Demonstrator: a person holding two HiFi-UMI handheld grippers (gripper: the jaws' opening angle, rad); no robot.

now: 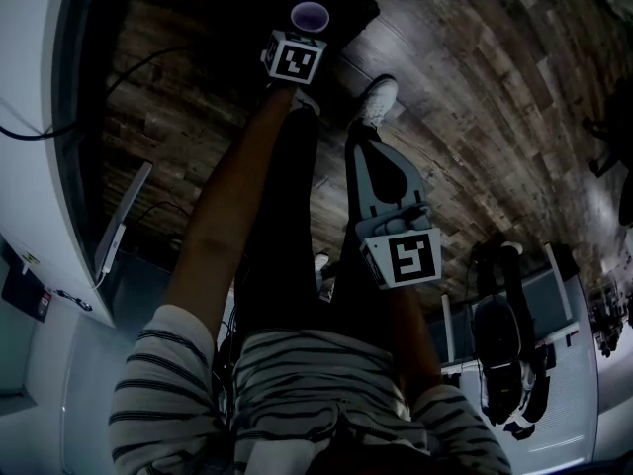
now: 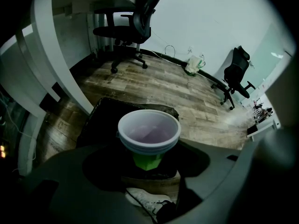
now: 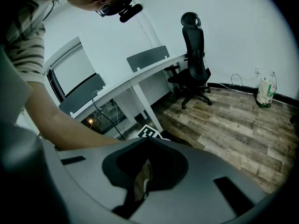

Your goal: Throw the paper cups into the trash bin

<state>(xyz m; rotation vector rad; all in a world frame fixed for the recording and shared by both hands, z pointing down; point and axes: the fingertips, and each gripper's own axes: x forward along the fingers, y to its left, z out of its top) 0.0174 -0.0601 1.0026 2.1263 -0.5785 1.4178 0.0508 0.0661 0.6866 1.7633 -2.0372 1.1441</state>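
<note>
A paper cup (image 2: 148,134) with a white rim and a green body sits between the jaws of my left gripper (image 2: 148,149), which is shut on it. A second rim shows just under the first, so it looks like two stacked cups. The cup hangs upright right above the black trash bin (image 2: 100,118). In the head view the cup (image 1: 310,15) is at the top, over the dark bin (image 1: 348,10), past my left gripper (image 1: 305,30). My right gripper (image 1: 368,142) hangs by the person's leg with its jaws together and nothing in them; its own view shows the same for the right gripper (image 3: 145,143).
A white curved desk (image 2: 56,69) stands left of the bin. Black office chairs (image 2: 126,31) (image 2: 236,73) stand on the wood floor, with a plastic bag (image 2: 194,65) by the wall. The person's white shoe (image 1: 379,99) is next to the bin.
</note>
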